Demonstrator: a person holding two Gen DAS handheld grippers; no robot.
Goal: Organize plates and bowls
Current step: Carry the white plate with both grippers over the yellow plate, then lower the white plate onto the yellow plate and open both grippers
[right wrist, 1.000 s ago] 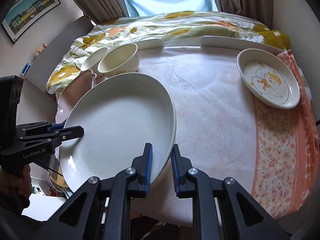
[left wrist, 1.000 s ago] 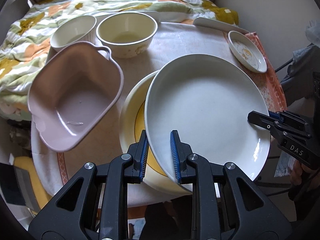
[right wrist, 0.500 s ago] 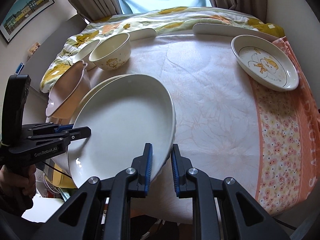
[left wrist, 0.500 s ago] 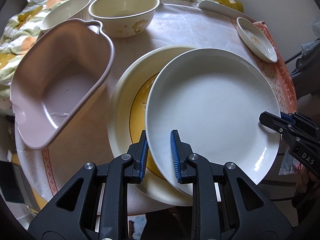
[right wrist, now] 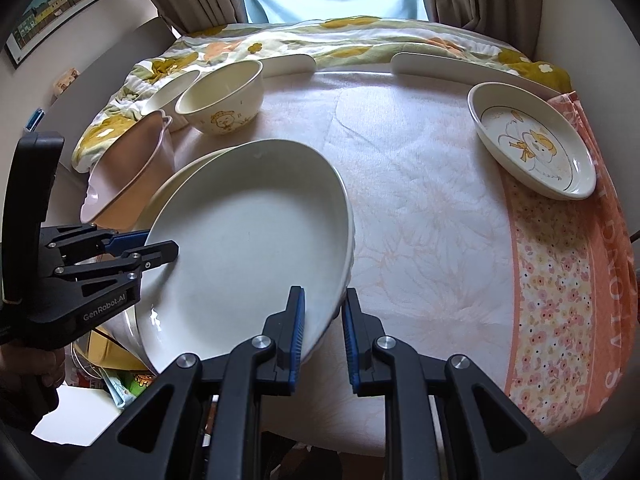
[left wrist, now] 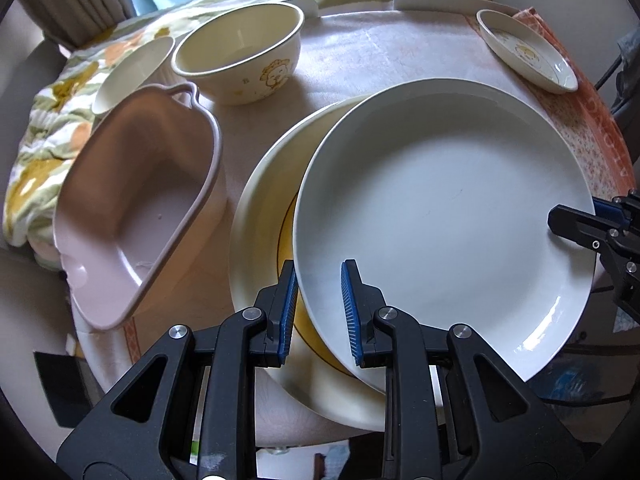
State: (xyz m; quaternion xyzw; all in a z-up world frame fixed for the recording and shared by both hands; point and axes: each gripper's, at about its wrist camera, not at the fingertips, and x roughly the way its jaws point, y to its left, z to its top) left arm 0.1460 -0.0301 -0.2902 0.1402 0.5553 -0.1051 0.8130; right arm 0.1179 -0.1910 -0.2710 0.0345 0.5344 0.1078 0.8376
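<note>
Left wrist: white plate (left wrist: 440, 216) lowered, overlapping yellow plate (left wrist: 262, 216)

My left gripper (right wrist: 160, 250) is showing "GenRobot.AI" in white on its black body. The orange cloth (right wrist: 612, 280) border lettering is reading inverted, not fully legible.

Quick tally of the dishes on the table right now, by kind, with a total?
Plates: 3 - large white plate in both grippers, cream plate with yellow centre beneath it, small cartoon-print plate.
Bowls: 2 - cream cartoon-print bowl, plain cream bowl.
Basins: 1 - pink handled plastic basin.
Total: 6
</note>
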